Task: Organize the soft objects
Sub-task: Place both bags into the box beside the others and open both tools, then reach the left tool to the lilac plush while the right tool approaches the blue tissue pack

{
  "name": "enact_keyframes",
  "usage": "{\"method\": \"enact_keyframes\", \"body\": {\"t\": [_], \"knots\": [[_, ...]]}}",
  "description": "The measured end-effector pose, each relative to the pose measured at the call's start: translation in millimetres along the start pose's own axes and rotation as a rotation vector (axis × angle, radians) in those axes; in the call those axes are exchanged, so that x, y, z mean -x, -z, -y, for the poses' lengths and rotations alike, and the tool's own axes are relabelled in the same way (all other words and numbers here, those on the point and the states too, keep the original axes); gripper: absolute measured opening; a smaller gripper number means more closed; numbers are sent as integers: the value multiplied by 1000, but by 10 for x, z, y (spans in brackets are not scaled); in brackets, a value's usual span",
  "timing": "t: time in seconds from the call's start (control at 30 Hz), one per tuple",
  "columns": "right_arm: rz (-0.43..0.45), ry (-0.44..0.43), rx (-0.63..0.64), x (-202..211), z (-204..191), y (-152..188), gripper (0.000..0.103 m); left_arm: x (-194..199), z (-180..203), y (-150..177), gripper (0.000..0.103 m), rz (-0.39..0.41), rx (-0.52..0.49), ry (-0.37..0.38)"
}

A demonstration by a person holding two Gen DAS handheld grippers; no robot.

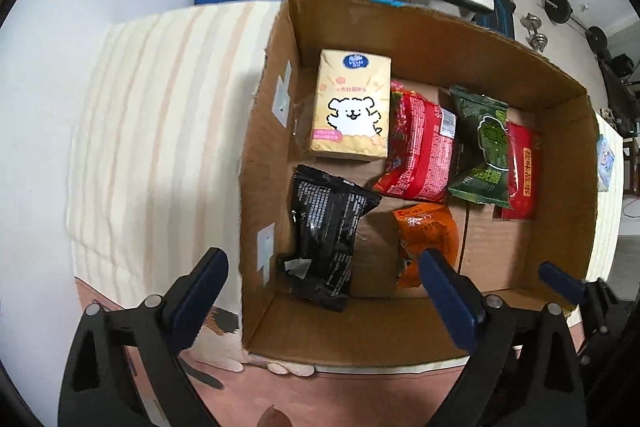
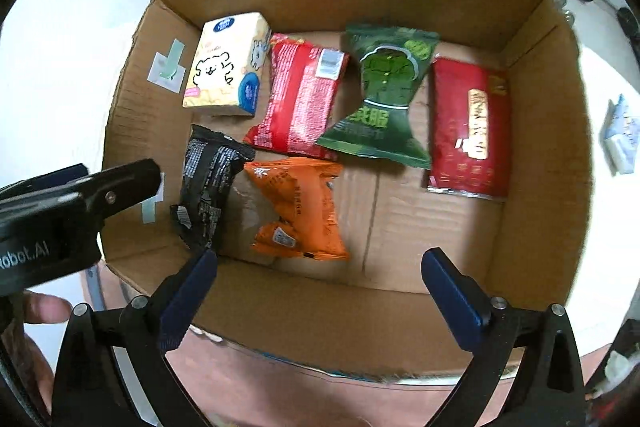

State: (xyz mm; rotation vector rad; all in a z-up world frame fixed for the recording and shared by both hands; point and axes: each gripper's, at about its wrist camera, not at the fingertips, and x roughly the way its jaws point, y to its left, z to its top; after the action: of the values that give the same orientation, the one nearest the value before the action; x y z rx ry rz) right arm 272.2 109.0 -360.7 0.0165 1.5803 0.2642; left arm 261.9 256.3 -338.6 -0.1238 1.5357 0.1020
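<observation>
Orange packet between spread fingers (untouched)

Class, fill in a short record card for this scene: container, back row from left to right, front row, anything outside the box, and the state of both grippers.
Container: open brown cardboard box
Back row, left to right: yellow tissue pack with a white cartoon dog; red foil snack packet; green pinched-waist snack packet; dark red flat pouch
Front row: black foil packet; orange crinkled packet
Outside the box: pale blue packet on the right
Left hand-held gripper: open, empty
Right hand-held gripper: open, empty
</observation>
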Motion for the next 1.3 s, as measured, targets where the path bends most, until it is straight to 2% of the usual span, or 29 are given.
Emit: {"method": "enact_keyframes", "body": {"t": [0.13, 0.47, 0.67, 0.77, 0.87, 1.0, 1.17, 1.3], "knots": [[38, 35, -6, 162, 48, 62, 103, 117, -18, 64, 98, 47, 4, -3], [140, 35, -11, 632, 205, 313, 103, 640, 205, 384, 98, 173, -3, 1], [201, -15, -19, 985, 427, 470, 103, 1039, 584, 520, 98, 266, -23, -10], [227, -41, -54, 1206, 740, 591, 103, 1212, 896, 615, 98, 300, -31, 42], [239, -20, -109, 1376, 1219, 738, 103, 1203, 1397, 738, 98, 257, -62, 160], [231, 43, -197, 1472, 2014, 1009, 103, 854, 2071, 931, 98, 127, -72, 283], [177, 94, -317, 1342, 3015, 1331, 103, 240, 2782, 1141, 97, -6, -56, 327], [145, 138, -346, 1158, 3590, 1448, 103, -316, 3150, 1078, 97, -54, 77, 307]]}}
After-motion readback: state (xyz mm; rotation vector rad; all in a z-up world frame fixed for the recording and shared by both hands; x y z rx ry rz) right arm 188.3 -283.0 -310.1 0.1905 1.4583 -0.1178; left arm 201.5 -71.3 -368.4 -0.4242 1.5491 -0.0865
